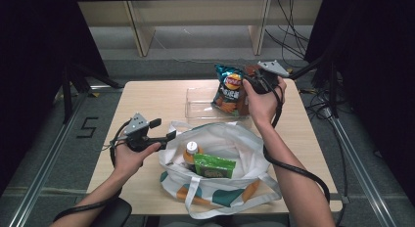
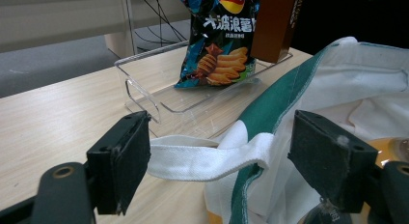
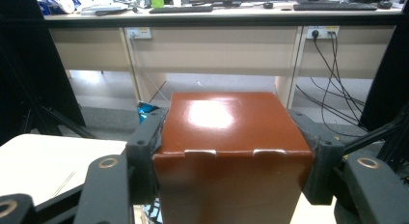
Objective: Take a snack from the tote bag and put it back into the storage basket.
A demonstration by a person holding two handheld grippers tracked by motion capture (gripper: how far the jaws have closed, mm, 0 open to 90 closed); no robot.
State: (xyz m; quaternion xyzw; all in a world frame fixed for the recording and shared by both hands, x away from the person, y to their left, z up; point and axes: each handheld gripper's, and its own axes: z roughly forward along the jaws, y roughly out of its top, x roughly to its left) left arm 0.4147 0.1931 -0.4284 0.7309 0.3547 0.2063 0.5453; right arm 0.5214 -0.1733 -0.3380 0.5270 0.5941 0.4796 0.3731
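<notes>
Brown box (image 3: 226, 151): clamped between the jaws of your right gripper (image 1: 258, 76), held upright at the right end of the clear tray (image 1: 198, 103), just beside the chips bag (image 1: 230, 89) standing in that tray. Your left gripper (image 2: 217, 161): jaws spread apart, the white strap (image 2: 202, 159) of the tote bag (image 1: 235, 144) lying between them, unpinched. Tote bag: near edge of the counter (image 1: 147, 97), holding an orange-capped bottle (image 1: 191, 152) and a green packet (image 1: 214, 166).
</notes>
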